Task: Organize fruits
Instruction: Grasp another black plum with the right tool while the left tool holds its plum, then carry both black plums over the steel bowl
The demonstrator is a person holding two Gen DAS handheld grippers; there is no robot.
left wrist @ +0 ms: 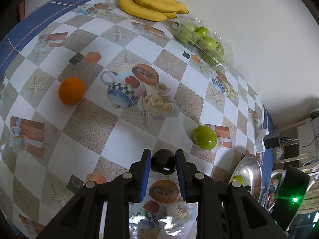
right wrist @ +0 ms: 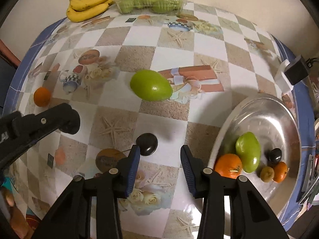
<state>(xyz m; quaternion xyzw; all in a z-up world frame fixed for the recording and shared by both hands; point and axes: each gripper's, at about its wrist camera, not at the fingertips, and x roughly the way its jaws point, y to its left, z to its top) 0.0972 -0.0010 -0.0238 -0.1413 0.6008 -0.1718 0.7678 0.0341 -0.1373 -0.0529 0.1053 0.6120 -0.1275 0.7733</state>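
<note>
The left tool (left wrist: pixel 163 153) is held over the tabletop (right wrist: pixel 175 53), angled steeply down, with its blue pads drawn narrow. Nothing is gripped by it. In its own view a plum (right wrist: pixel 147 144) is seen through the gap between the pads, but in the right wrist view the tool's tip is seen well apart from that plum, up and to the left of it. The right tool (right wrist: pixel 159 149) is pointed almost straight down and is kept fairly wide, with only patterned cloth seen between its pads. The plum is lying on the tabletop just beside the tip of this tool's left finger; whether the two touch cannot be told.

A loose green fruit (right wrist: pixel 151 85) is lying near the middle of the tabletop, beyond the plum. A loose orange (left wrist: pixel 71 91) is lying towards the left edge, well apart from the other fruit. Bananas (left wrist: pixel 147 2) are placed at the far edge against the wall, and a clear box (right wrist: pixel 151 0) of green fruits is set just beside them.

A metal plate (right wrist: pixel 269 109) is set at the right edge of the tabletop. Gathered in it are a second green fruit (right wrist: pixel 248 152), a large mandarin (right wrist: pixel 228 165) touching it, a dark fruit (right wrist: pixel 274 155), a small mandarin (right wrist: pixel 280 171) and a brownish fruit (right wrist: pixel 267 173).
</note>
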